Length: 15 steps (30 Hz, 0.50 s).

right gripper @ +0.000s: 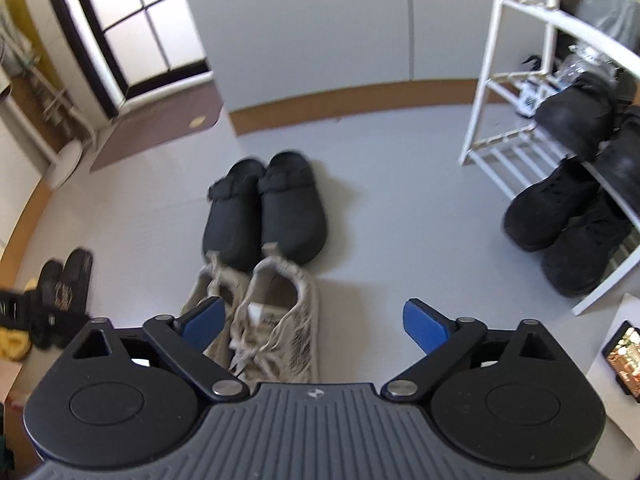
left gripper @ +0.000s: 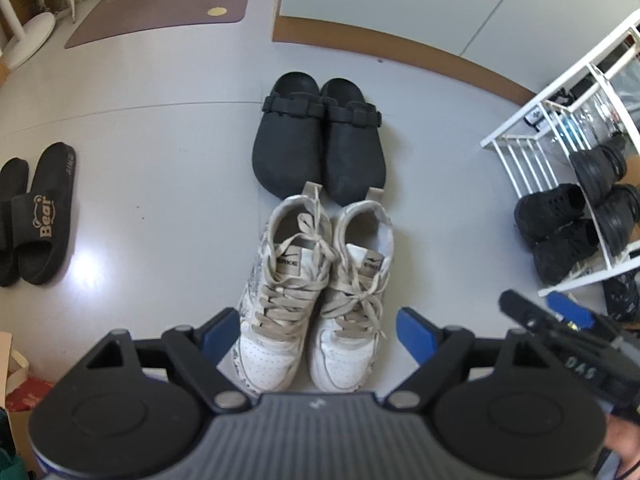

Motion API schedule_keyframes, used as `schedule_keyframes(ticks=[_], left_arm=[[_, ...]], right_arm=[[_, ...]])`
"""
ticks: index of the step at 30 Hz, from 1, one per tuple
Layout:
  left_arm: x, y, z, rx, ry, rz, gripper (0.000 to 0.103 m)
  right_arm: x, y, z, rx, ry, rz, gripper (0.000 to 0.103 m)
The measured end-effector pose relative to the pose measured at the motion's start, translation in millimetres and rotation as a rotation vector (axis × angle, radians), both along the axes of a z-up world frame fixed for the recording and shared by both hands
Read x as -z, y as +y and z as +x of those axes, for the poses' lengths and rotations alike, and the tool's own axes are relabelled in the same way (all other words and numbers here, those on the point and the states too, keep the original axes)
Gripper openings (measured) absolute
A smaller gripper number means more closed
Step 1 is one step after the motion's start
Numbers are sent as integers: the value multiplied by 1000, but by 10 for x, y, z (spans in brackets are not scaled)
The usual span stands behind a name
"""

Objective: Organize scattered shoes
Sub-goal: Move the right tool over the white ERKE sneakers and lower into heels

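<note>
Seen from the left wrist, the left hand-held gripper hangs released over the toes of a pair of white sneakers, its blue pads standing clear on either side of both shoes with nothing pressed between them. The sneakers sit side by side on the grey floor, heels touching the toes of a pair of black clogs, while black slides lie well apart at the left and a white shoe rack with dark shoes stands at the right. The likely risk here is that a closing straddle squeezes both sneakers at once and lifts neither cleanly, or that a loose lace (they trail across the toes) snags a pad and drags the neighbouring shoe out of line. From the right wrist, the right hand-held gripper is likewise released and empty, its jaws wide and offset so that only the nearer sneaker lies between them, the left pad over the other shoe. A pad landing on the soft collar could fold it and let the shoe slip; a pull towards the shoe rack could nudge the clogs, which touch the sneakers' heels. The two grippers work close together and could collide.
</note>
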State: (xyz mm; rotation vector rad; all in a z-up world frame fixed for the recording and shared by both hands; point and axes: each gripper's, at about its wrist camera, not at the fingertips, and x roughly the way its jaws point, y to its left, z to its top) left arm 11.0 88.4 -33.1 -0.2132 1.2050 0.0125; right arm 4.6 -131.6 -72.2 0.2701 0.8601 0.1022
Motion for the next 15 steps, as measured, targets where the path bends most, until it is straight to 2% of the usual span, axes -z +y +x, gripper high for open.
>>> schedule_keyframes(ticks=[4, 6, 8, 10, 12, 15], left_arm=[[-49, -27, 54, -17, -12, -11, 86], [-93, -85, 74, 0, -33, 17, 86], [-93, -102, 83, 0, -40, 47, 82], [-59, -86, 100, -16, -31, 63, 77], [5, -51, 130, -34, -3, 52, 77], [51, -38, 146, -37, 9, 56, 77]], right_arm=[[62, 27, 55, -6, 18, 23, 79], [118, 56, 91, -14, 28, 16, 75], [163, 65, 121, -18, 39, 32, 67], [205, 82, 154, -27, 49, 55, 52], [273, 106, 203, -36, 65, 67, 48], [374, 152, 246, -38, 81, 86, 47]])
